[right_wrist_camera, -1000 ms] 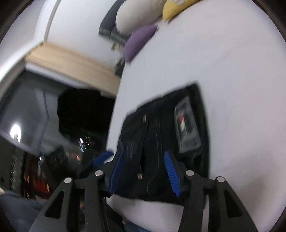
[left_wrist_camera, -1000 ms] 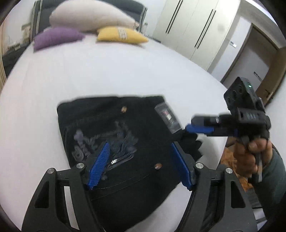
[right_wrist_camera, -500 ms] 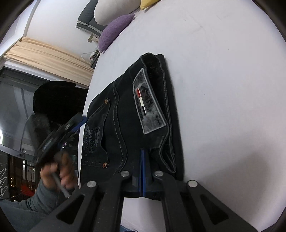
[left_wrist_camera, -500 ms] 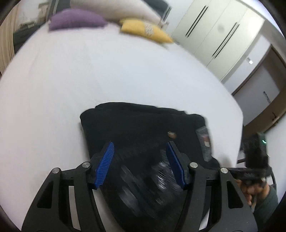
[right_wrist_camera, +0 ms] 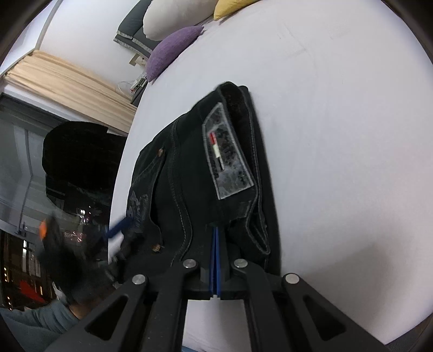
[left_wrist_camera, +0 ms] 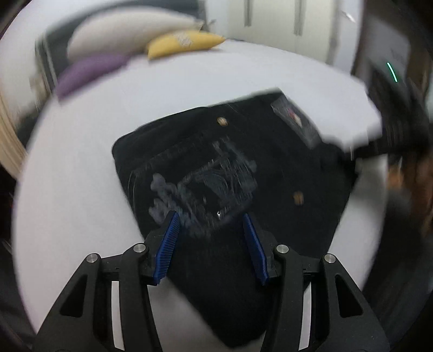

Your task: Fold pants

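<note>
The black pants (left_wrist_camera: 227,173) lie folded into a compact stack on the white bed, pocket embroidery up, a grey brand patch (right_wrist_camera: 227,159) at the waistband. My left gripper (left_wrist_camera: 209,219) is open, its blue pads straddling the near edge of the stack. My right gripper (right_wrist_camera: 216,230) is shut, its pads pressed together at the waistband end of the pants (right_wrist_camera: 194,195); whether cloth is pinched between them I cannot tell. The right gripper shows blurred at the right of the left wrist view (left_wrist_camera: 389,135).
White, purple and yellow pillows (left_wrist_camera: 140,46) lie at the head of the bed (left_wrist_camera: 189,89). White wardrobes (left_wrist_camera: 270,16) stand beyond. A curtain (right_wrist_camera: 67,81) and a dark window are on the left. The bed edge runs just beside the pants.
My right gripper stays shut at the waistband after closing a second ago. My left gripper has swung and moved in over the stack; the view is motion blurred.
</note>
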Available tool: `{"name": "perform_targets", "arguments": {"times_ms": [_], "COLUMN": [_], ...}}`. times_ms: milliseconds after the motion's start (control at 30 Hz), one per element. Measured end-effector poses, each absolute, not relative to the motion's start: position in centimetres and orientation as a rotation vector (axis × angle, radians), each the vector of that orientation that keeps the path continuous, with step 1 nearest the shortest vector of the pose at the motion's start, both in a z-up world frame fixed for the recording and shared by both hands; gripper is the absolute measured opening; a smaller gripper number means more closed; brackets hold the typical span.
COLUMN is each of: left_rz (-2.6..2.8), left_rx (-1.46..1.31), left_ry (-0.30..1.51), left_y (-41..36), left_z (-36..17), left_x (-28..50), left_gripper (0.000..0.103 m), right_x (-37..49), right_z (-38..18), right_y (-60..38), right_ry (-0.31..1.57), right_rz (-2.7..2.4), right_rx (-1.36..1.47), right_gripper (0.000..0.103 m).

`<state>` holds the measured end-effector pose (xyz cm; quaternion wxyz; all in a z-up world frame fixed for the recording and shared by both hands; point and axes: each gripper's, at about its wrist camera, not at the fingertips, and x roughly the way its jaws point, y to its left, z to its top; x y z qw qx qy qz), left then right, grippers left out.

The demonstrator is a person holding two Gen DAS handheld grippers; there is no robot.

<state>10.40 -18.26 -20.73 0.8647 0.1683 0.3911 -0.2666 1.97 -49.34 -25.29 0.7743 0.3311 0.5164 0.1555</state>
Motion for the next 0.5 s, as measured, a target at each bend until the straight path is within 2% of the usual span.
{"name": "perform_targets", "arguments": {"times_ms": [67, 233, 267, 300, 333, 367, 400, 500], "left_rz": [-0.535, -0.549, -0.553, -0.545, -0.524, -0.501, -0.487, -0.483], "left_rx": [0.424, 0.361, 0.306, 0.255, 0.192, 0.139, 0.094, -0.046], "left_ry": [0.744, 0.798, 0.810, 0.809, 0.799, 0.786, 0.779, 0.891], "left_y": [-18.8, -18.4, -17.5, -16.4, -15.2, -14.0, -12.5, -10.1], "left_z": [-21.3, -19.9, -18.8, -17.4, -16.2, -15.3, -14.5, -15.2], "left_x": [9.2, 10.4, 10.7, 10.3, 10.2, 10.4, 10.7, 13.7], "left_gripper": [0.047, 0.049, 0.051, 0.062, 0.073, 0.093, 0.099, 0.099], "right_x": [1.7, 1.3, 1.0, 0.5, 0.0, -0.3, -0.5, 0.8], "right_z": [-25.5, -24.1, -23.4, -22.5, -21.6, -21.0, -20.6, -21.1], "right_y": [-49.2, -48.7, -48.9, -49.3, -49.8, -50.2, -50.9, -53.3], "right_ry": [1.107, 1.085, 1.071, 1.044, 1.004, 0.972, 0.946, 0.951], "right_rz": [0.335, 0.335, 0.348, 0.365, 0.374, 0.374, 0.376, 0.353], "right_rx": [0.708, 0.632, 0.640, 0.651, 0.653, 0.657, 0.665, 0.733], "right_gripper": [0.000, 0.001, 0.013, 0.038, 0.054, 0.074, 0.076, 0.076]}}
